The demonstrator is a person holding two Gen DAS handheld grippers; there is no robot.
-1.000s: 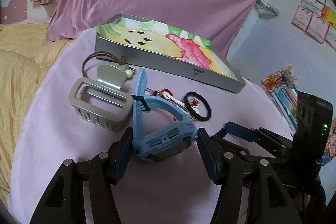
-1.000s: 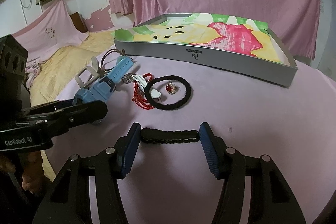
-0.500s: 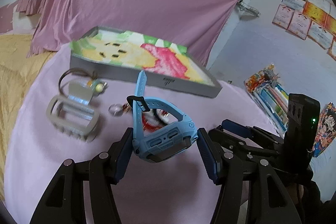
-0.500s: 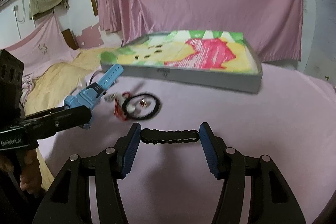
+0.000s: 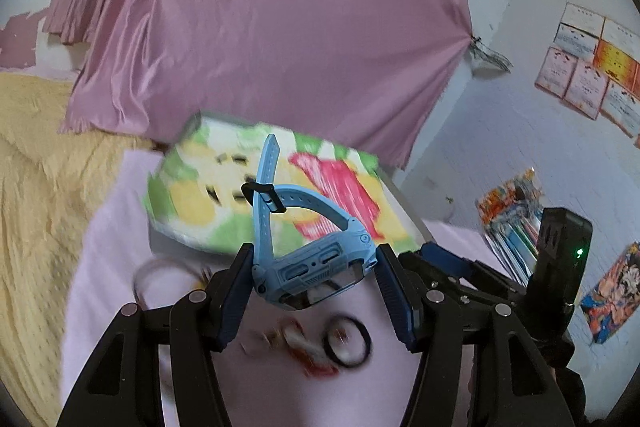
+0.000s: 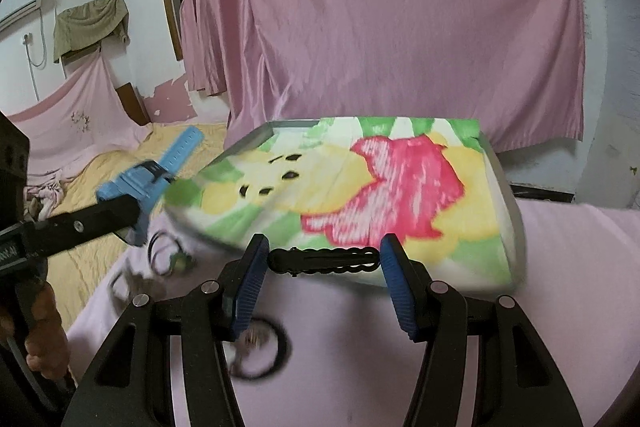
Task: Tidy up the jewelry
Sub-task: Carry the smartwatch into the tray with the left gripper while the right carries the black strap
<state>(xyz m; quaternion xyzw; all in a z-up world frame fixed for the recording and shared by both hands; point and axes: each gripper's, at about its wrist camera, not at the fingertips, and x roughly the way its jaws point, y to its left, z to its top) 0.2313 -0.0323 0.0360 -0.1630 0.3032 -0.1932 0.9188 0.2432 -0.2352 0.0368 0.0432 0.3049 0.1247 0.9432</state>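
My left gripper (image 5: 314, 277) is shut on a light blue watch (image 5: 308, 259), its strap sticking up in front of the grey tray (image 5: 256, 203) lined with a yellow, green and red picture. My right gripper (image 6: 322, 261) is shut on a black wavy hair clip (image 6: 322, 261), held crosswise between the blue pads just before the tray (image 6: 360, 203). In the right wrist view the blue watch (image 6: 148, 183) shows at the left, clamped in the other gripper near the tray's left corner. A black hair tie (image 5: 348, 341) and blurred red and white pieces lie on the pink cloth below.
The round table carries a pink cloth (image 6: 540, 307). A yellow bedspread (image 5: 36, 195) lies to the left. A pink curtain (image 5: 280, 27) hangs behind the tray. Colourful books (image 5: 512, 223) stand at the right by the wall. A person's hand (image 6: 44, 339) holds the left gripper's handle.
Both grippers have risen and moved toward the tray, carrying the watch and the clip. The loose jewellery on the cloth now lies lower in both views; the grey basket has left view.
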